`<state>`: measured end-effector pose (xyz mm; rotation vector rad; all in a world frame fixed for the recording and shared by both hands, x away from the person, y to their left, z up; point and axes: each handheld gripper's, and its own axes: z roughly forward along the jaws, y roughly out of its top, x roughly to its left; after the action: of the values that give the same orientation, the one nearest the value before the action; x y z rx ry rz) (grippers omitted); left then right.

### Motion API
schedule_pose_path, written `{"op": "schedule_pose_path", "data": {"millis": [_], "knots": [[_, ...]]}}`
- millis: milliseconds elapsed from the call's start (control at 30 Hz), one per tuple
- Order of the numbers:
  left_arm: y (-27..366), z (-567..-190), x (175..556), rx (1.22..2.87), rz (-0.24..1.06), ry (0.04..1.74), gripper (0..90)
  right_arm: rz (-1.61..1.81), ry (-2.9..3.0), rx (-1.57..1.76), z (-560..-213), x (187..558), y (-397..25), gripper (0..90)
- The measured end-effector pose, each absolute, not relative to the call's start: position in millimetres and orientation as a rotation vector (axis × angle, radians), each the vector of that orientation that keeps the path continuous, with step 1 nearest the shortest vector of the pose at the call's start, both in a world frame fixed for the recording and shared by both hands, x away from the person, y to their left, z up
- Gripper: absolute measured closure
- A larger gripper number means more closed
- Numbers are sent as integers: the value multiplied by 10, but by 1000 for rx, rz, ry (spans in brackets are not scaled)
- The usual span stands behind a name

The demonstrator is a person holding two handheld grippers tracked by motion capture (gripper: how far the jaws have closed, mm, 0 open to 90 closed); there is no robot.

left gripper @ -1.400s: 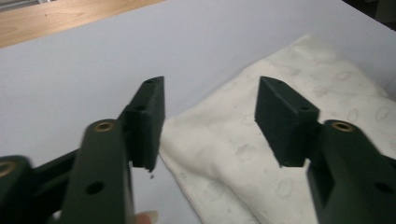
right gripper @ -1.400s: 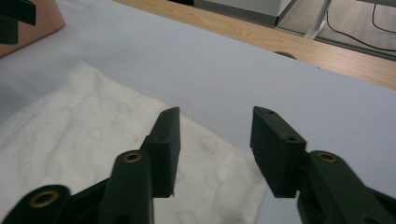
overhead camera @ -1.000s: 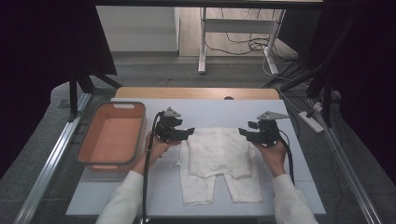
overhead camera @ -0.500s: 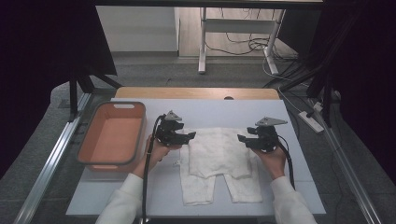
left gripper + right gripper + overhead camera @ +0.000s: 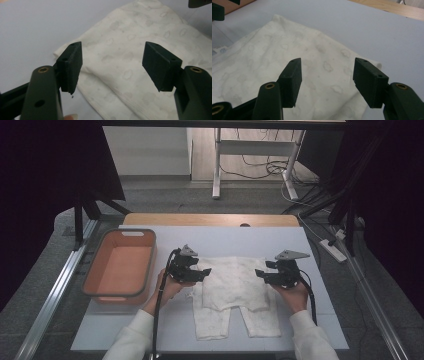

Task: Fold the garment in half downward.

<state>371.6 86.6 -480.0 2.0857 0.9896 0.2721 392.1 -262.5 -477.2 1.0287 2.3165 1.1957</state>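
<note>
I hold my left gripper (image 5: pixel 202 272) and right gripper (image 5: pixel 260 273) spread wide over the small white patterned cloth trousers (image 5: pixel 235 292) lying flat mid-table. If I pinch only the top layer, they'll likely bunch and fold crooked.

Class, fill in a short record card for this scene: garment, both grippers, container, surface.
garment: white trousers spread flat, waist away from the person, legs toward them
left gripper: open, jaws at the waist's left corner
right gripper: open, jaws at the waist's right corner
container: orange bin, left of the trousers
surface: pale table
</note>
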Motion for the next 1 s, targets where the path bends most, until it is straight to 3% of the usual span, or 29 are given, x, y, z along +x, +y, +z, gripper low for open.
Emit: {"op": "schedule_pose_path", "data": {"millis": [1000], "knots": [[891, -4874, 3223, 2135, 263, 961, 334, 1195, 2339, 981, -4803, 3346, -2731, 334]]}}
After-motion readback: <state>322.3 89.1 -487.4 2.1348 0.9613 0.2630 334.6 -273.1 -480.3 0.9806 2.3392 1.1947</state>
